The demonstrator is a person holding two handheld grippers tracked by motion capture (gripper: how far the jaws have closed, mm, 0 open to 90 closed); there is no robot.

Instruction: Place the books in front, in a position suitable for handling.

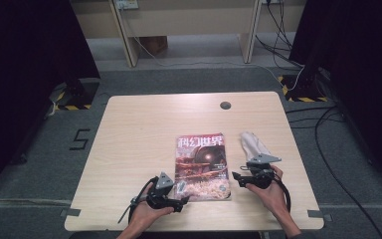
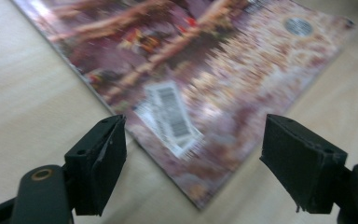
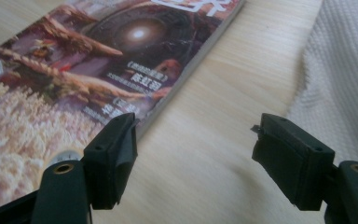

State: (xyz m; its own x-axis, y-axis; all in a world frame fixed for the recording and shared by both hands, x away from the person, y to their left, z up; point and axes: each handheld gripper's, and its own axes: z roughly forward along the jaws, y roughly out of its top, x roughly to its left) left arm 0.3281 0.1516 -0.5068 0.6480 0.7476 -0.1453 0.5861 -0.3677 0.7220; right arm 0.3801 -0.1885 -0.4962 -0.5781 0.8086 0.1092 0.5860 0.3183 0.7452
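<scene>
Grey carpet surrounds a pale wooden desk (image 1: 129,149), w/ a painted "5" (image 1: 80,139) on the floor at its left and black-yellow hazard tape (image 1: 70,106) near the far corners. At the near-left edge, the left gripper (image 1: 183,199) sits in the person's left hand (image 1: 146,214) — jaws spread wide, nothing held, straddling the near-left corner of the magazine (image 1: 202,167). From the left gripper view that corner lies between the open jaws, a white barcode label (image 2: 170,116) just beyond them. Magazine lies flat, cover up, approx. mid-desk toward the near edge. Right of it, the right gripper (image 1: 238,179) — in the right hand (image 1: 273,191) — is also wide open and empty; in the right gripper view one jaw sits just beside the magazine's edge, bare wood between the jaws. Further right, a white cloth (image 1: 252,144) lies just beside that gripper. A dark round grommet (image 1: 225,105) marks the far desk edge.
</scene>
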